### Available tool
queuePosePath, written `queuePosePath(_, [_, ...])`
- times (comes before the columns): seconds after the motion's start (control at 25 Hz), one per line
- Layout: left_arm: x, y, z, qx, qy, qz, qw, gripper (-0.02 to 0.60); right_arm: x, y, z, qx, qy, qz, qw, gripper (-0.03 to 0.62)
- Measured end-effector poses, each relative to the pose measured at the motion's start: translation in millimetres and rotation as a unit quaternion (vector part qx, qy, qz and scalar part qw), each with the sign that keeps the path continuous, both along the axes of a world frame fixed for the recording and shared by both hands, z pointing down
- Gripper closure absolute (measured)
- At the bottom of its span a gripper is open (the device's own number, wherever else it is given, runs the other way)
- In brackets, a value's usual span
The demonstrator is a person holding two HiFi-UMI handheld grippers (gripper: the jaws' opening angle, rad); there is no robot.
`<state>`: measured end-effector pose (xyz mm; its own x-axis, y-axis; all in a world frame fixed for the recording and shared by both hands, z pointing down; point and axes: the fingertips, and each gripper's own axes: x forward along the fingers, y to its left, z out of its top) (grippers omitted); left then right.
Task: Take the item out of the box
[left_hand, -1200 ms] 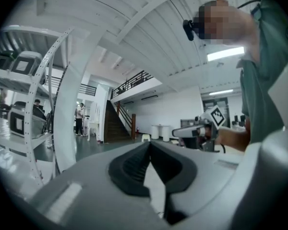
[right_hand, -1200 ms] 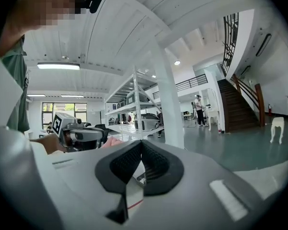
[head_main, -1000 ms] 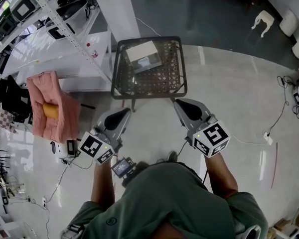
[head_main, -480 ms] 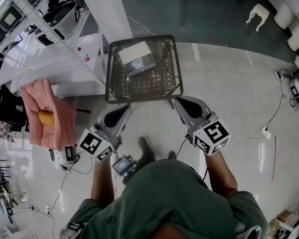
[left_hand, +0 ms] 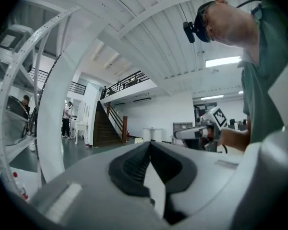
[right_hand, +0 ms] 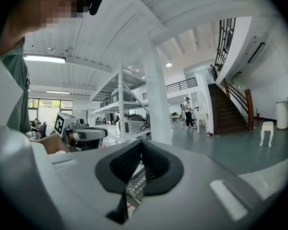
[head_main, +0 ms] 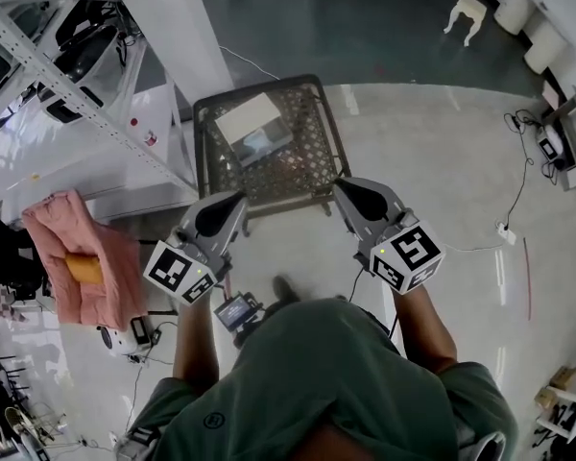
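A pale cardboard box (head_main: 252,127) with a bluish window lies on a dark wire-mesh table (head_main: 312,152) in the head view. Whatever is inside the box is not visible. My left gripper (head_main: 237,201) hangs just short of the table's near left corner, shut and empty. My right gripper (head_main: 342,189) is at the near right corner, also shut with nothing in it. In the left gripper view the jaws (left_hand: 150,148) meet, and the right gripper (left_hand: 201,130) shows beyond them. In the right gripper view the jaws (right_hand: 141,148) meet, with a strip of the mesh table (right_hand: 133,188) below them.
White metal shelving (head_main: 58,65) and a white column (head_main: 168,17) stand left of the table. A pink cloth (head_main: 53,224) with an orange item (head_main: 84,269) lies on the floor at left. Cables (head_main: 514,200) run along the right. A white stool (head_main: 464,12) stands far back.
The view has advanced toward the mesh table, which now lies right at both gripper tips. Both grippers stay shut and keep their spacing.
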<state>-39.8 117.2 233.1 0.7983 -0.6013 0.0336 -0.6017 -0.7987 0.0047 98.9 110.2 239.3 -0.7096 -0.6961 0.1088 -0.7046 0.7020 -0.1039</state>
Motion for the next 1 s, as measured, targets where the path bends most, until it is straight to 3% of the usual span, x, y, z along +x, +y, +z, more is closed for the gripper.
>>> queuePosePath(0.24, [-42,-34,-1,0.008,0.014,0.023,0.9996,0.580,-41,-25,-1,0.006,0.014,0.022,1.000,0.589])
queuePosePath(0.52, [-76,-68,9,-0.003,0.028,0.015,0.9995,0.579,-77,-60,1,0.003,0.029,0.014,0.999,0.589])
queuePosePath(0.8, [-72,-107,24,-0.021,0.020,-0.016,0.9994,0.579,-68,-108,14,-0.013,0.029,-0.013,0.999,0.589])
queuePosePath(1.0, [-49,-144,26,-0.032,0.009,-0.052,0.9981,0.578,-51,-156,16,-0.015,0.020,-0.054,0.998,0.589])
